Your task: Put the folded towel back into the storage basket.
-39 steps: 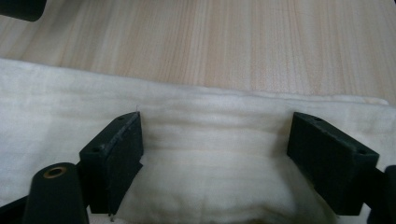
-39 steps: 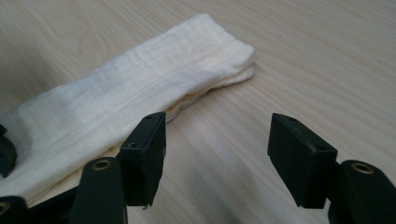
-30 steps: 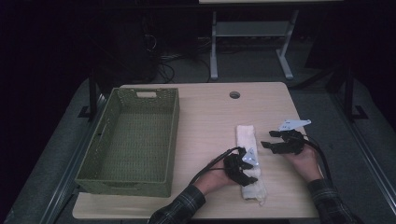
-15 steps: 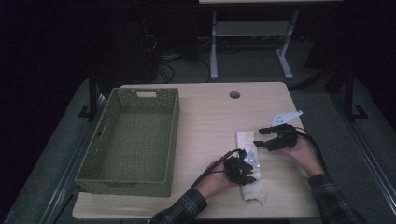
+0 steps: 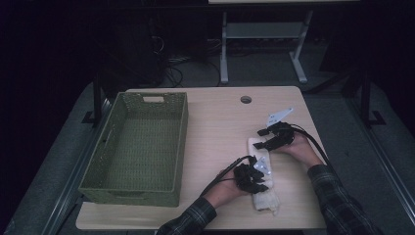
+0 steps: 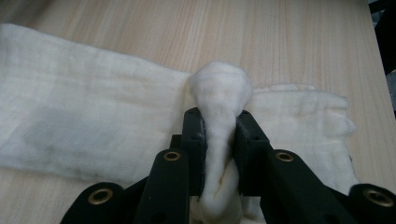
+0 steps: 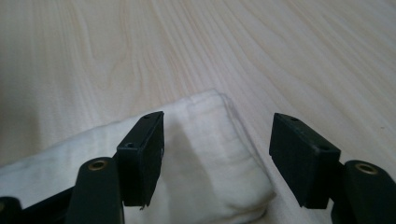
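Observation:
A folded white cloth (image 5: 262, 188) lies lengthwise on the wooden table (image 5: 215, 122), right of centre. My left gripper (image 5: 258, 183) is at the cloth's near part, shut on a pinched-up fold of cloth (image 6: 219, 107) that bulges above the jaws. My right gripper (image 5: 261, 138) is at the cloth's far end, open, with its jaws straddling the cloth's folded corner (image 7: 219, 154). In the right gripper view the cloth end sits between and below the two black fingers (image 7: 142, 156).
An empty green woven basket (image 5: 139, 147) takes up the table's left half. A round cable hole (image 5: 245, 99) sits near the far edge. Bare wood lies between basket and cloth. Dark floor, cables and a table frame (image 5: 259, 44) lie beyond.
My right gripper has moved left and down from beside the cloth onto its far end. The left gripper has stayed on the cloth's near part.

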